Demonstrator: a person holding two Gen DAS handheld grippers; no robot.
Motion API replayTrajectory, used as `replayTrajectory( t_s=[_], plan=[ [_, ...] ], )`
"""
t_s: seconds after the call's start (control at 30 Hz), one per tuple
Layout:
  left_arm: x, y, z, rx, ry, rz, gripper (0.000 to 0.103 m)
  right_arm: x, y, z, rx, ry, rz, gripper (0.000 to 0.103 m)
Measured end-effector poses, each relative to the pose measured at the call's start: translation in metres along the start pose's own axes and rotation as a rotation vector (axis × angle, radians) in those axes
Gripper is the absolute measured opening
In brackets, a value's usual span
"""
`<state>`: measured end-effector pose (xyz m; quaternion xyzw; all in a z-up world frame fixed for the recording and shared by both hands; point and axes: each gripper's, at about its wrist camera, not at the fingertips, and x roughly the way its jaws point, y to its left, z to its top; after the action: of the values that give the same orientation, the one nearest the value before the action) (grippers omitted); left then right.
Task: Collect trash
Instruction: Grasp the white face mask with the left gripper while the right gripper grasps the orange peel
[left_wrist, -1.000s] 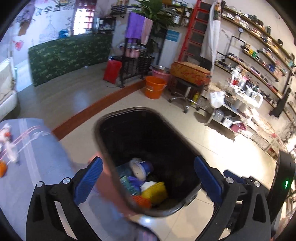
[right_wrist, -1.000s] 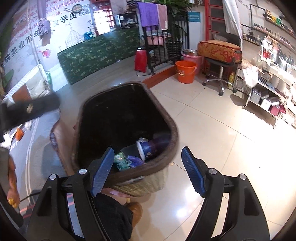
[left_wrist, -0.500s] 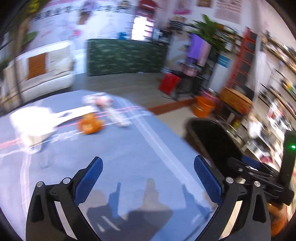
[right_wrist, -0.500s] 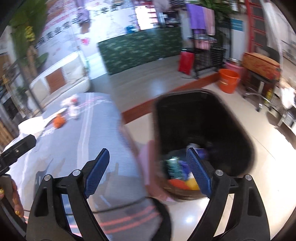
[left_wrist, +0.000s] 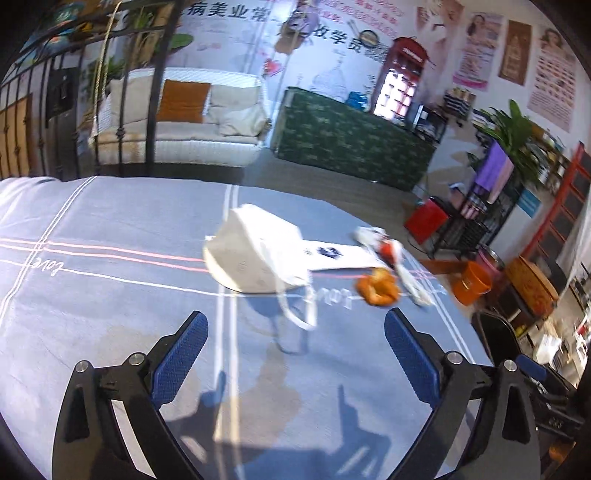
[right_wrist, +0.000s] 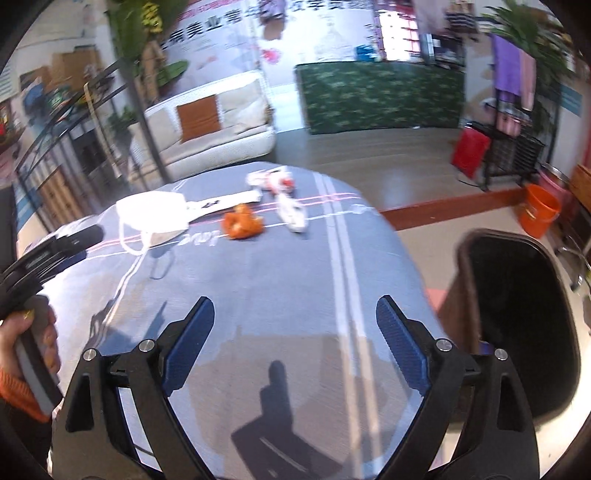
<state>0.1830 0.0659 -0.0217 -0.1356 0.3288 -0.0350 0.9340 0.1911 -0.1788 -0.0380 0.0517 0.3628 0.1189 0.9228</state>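
Note:
Trash lies on a blue-grey tablecloth (left_wrist: 110, 314): a white paper bag with handles (left_wrist: 255, 258), an orange crumpled piece (left_wrist: 376, 286), a white and red wrapper (left_wrist: 384, 247) and a flat white strip (left_wrist: 332, 256). The same items show in the right wrist view: the bag (right_wrist: 155, 214), the orange piece (right_wrist: 242, 223), the wrapper (right_wrist: 277, 181). My left gripper (left_wrist: 295, 354) is open and empty, short of the bag. My right gripper (right_wrist: 295, 336) is open and empty over the cloth. The black bin (right_wrist: 517, 332) stands right of the table.
An orange bucket (right_wrist: 537, 210) and a red bag (right_wrist: 469, 151) stand on the floor beyond the table. A white sofa (left_wrist: 184, 122) and a green counter (left_wrist: 351, 144) are at the back. The left gripper body shows at the left edge (right_wrist: 48, 254).
Both grippers have swung left from above the bin to over the table. The trash on the cloth is now ahead of them. Both stay open and empty.

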Motion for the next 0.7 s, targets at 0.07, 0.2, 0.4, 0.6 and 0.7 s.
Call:
replayTrajectory(
  t_s=[0.07,0.2,0.4,0.6,0.7],
  plan=[
    [0.01,0.012,0.008,-0.027,0.011,-0.017,0.086,0.008,0.01,0.005,-0.019,0.016,0.012,0.088],
    [0.039,0.03,0.026,-0.088,0.031,-0.082,0.078,0.023,0.025,0.012,-0.055,0.048,0.031,0.088],
    [0.082,0.04,0.042,-0.119,0.071,-0.085,0.059,0.054,0.044,0.028,-0.106,0.095,0.044,0.088],
    [0.091,0.039,0.043,-0.106,0.082,-0.083,0.01,0.089,0.053,0.046,-0.138,0.139,0.03,0.088],
    [0.085,0.034,0.041,-0.066,0.058,-0.074,0.004,0.106,0.057,0.053,-0.154,0.153,0.016,0.088]
  ],
)
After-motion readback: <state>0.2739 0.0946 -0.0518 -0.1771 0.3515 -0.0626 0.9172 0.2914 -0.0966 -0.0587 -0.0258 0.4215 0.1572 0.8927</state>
